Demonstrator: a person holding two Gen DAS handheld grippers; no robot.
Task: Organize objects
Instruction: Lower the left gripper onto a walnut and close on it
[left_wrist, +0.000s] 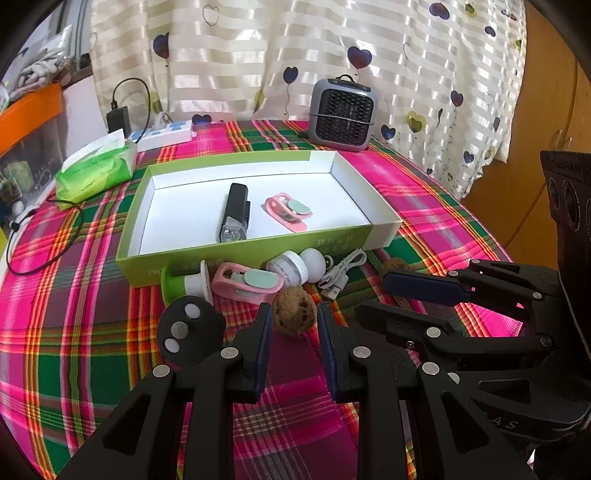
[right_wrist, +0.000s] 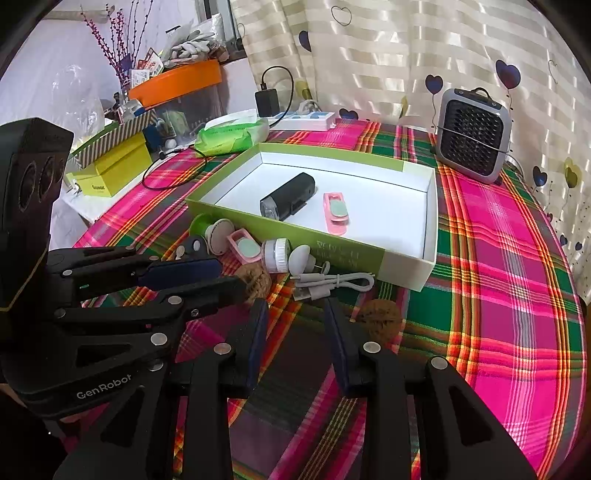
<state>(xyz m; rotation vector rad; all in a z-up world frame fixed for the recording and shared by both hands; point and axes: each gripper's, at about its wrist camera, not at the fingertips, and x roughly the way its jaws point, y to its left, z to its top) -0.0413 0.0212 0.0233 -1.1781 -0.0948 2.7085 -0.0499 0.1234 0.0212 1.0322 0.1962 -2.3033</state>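
A green box with a white inside holds a black flashlight and a pink clip. In front of it lie a second pink clip, a green-and-white piece, a white round piece, a white cable and a black disc. My left gripper is open with a walnut between its fingertips. My right gripper is open above the cloth; a second walnut lies just right of it, the cable just beyond.
A grey mini fan stands behind the box. A green tissue pack, a power strip and a black adapter sit at the back left. Yellow boxes and an orange-lidded bin stand off the table's left.
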